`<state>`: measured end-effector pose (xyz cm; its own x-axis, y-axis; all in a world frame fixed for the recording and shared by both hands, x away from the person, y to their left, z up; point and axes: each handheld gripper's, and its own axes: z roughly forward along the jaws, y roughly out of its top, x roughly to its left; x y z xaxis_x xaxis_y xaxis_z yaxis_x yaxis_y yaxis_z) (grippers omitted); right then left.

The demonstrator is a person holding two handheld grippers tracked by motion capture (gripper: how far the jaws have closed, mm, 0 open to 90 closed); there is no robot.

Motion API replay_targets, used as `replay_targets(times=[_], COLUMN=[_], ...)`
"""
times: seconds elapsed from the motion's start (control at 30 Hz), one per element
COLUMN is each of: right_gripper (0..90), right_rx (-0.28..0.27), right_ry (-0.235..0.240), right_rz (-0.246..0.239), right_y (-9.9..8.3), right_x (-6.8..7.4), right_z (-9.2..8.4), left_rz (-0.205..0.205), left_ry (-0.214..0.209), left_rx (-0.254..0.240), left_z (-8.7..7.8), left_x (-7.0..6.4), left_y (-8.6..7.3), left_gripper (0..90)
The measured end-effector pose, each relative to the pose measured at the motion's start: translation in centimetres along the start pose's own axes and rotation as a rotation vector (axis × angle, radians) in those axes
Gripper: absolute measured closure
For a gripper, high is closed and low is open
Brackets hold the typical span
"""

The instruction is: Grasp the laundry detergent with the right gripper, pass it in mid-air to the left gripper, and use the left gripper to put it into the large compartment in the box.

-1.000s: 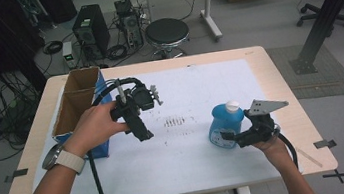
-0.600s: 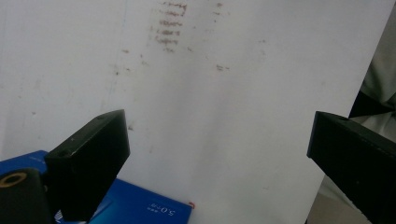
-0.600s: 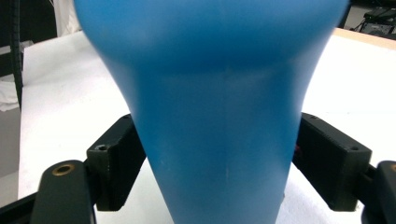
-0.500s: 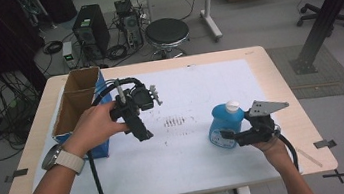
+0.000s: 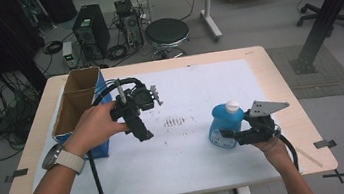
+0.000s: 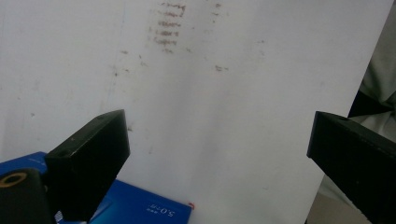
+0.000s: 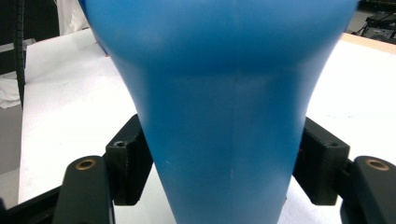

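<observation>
- The right gripper [image 5: 228, 135] was at the right side of the table [image 5: 285, 92], low over the white sheet [image 5: 194, 89], and it pointed toward the left in the high view.
- Its jaws had just been closing, and the blue bottle [image 5: 225, 125] stood between them; in the right gripper view both black pads touched the sides of the blue bottle [image 7: 219, 107], so the claw was clamped on it.
- The bottle stood upright on the white sheet, with its white cap [image 5: 232, 105] on top, to the right of the small dark marks [image 5: 174, 122] in the middle of the sheet.
- The left gripper [image 5: 145, 133] was held above the left part of the sheet, well apart from the bottle.
- In the left gripper view its jaws were wide apart, and only the white sheet [image 6: 233, 116] was between them.
- A cardboard box [image 5: 76, 102] with blue sides stood at the left edge of the sheet, just beside the left hand [image 5: 94, 127].
</observation>
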<state>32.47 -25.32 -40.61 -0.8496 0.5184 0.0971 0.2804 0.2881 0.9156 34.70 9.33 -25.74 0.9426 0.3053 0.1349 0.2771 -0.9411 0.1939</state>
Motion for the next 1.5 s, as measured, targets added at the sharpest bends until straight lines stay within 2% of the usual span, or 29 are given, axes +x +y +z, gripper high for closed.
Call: replay_targets(times=[0.47,0.7,0.87,1.03,1.23,1.5], right_gripper=[40.1,41.4,44.0,44.8,45.0,45.0], right_rx=[-0.002,-0.005,0.006,0.020,0.006,0.019], right_ry=[0.012,0.009,-0.009,-0.003,-0.004,0.006], right_rz=[-0.016,-0.027,-0.072,-0.075,-0.063,-0.088], right_y=[-0.1,-0.1,0.2,0.5,1.0,2.4], right_x=[-0.1,-0.1,0.2,0.2,0.1,0.5], right_z=[0.1,0.0,-0.1,-0.2,-1.2,-2.2], left_rz=[-0.002,-0.002,-0.006,-0.001,-0.001,-0.003], left_ry=[0.000,0.001,-0.003,-0.006,-0.009,-0.010], left_rx=[0.001,0.005,0.000,0.003,-0.006,-0.010], left_z=[0.1,0.1,0.1,0.1,-0.1,-0.5], left_x=[0.1,0.2,0.3,0.3,0.2,0.0], left_y=[-0.1,-0.1,-0.1,0.0,0.0,-0.1], left_gripper=[6.3,6.3,6.5,6.4,6.4,6.4])
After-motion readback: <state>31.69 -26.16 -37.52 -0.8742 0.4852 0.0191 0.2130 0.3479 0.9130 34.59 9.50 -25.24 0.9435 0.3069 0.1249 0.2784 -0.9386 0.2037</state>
